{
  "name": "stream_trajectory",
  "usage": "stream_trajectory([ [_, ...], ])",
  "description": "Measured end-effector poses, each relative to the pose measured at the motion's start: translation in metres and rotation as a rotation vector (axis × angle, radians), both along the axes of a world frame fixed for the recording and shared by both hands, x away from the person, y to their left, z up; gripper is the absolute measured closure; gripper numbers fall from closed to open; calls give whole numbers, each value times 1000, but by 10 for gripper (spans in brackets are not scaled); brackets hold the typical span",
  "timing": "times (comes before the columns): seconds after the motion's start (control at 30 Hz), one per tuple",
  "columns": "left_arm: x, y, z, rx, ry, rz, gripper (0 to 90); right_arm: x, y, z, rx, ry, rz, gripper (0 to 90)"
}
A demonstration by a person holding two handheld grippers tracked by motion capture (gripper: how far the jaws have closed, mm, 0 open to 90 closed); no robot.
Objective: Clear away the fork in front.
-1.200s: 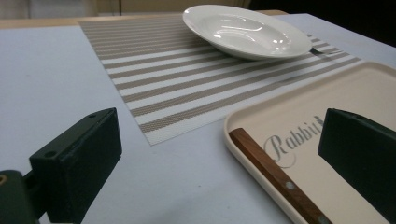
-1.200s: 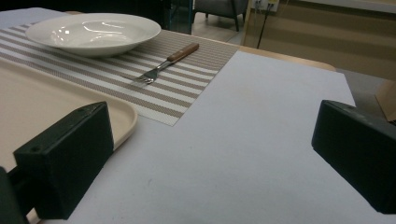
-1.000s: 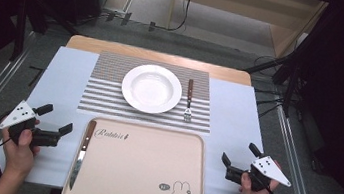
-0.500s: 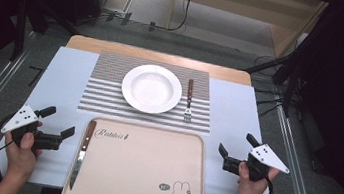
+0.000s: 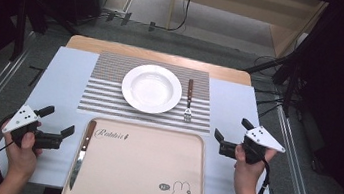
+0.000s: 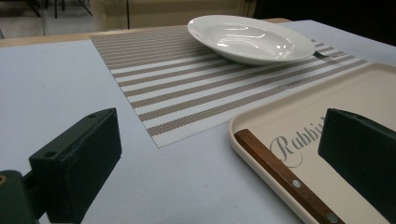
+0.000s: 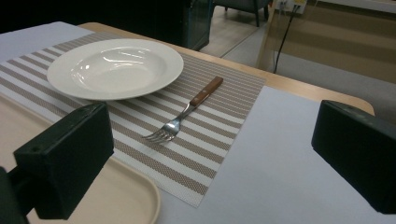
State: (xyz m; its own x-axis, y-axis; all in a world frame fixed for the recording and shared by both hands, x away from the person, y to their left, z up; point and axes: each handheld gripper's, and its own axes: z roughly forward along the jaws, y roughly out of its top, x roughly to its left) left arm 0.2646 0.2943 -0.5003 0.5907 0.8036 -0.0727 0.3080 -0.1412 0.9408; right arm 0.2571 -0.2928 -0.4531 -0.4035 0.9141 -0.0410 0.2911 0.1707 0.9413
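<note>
High view. Left gripper (image 5: 58, 123) is held low over the pale blue cloth (image 5: 61, 82), jaws spread wide with nothing between them, pointing toward the near left corner of the tray (image 5: 155, 135). The tray is a cream, smooth, rounded rectangle with script lettering and a small rabbit print. A knife (image 5: 81, 153) lies along the tray's left edge just right of the left gripper's tips: wooden riveted handle nearest the jaws, steel blade running toward the person. Right gripper (image 5: 232, 134) hovers off the tray's far right corner, jaws also spread and empty. Beyond it, on a woven brown-and-white striped mat (image 5: 104, 95), lies a fork (image 5: 189, 101) with wooden handle and tines pointing toward the tray, beside a round, glossy white plate (image 5: 151, 88).

Left gripper view. Two blocky matte black jaws stand apart. Between them are the tray's rounded corner (image 6: 261, 121) and the knife handle (image 6: 285, 175), dark wood with metal rivets, just inside the right-hand jaw. Farther ahead are the ribbed mat (image 6: 187, 84) and the shallow plate (image 6: 250, 37).

Right gripper view. Jaws stand wide, holding nothing. Ahead between them, well apart from the tips, the fork (image 7: 184, 112) lies flat on the mat (image 7: 215, 140); the plate (image 7: 114, 67) sits above the left-hand jaw, and the tray rim (image 7: 135, 191) curves beside that jaw.
</note>
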Motion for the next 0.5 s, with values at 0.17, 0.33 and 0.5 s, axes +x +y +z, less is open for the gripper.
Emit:
stream_trajectory([
  [0.17,0,1,0,-11,3,11,0,11,5,5,-15,10,11,0],
  [0.33,1,-1,-1,-2,4,12,0,22,10,8,-8,16,16,0],
  [0.5,1,-1,-1,2,6,16,0,32,15,10,-14,21,32,60],
])
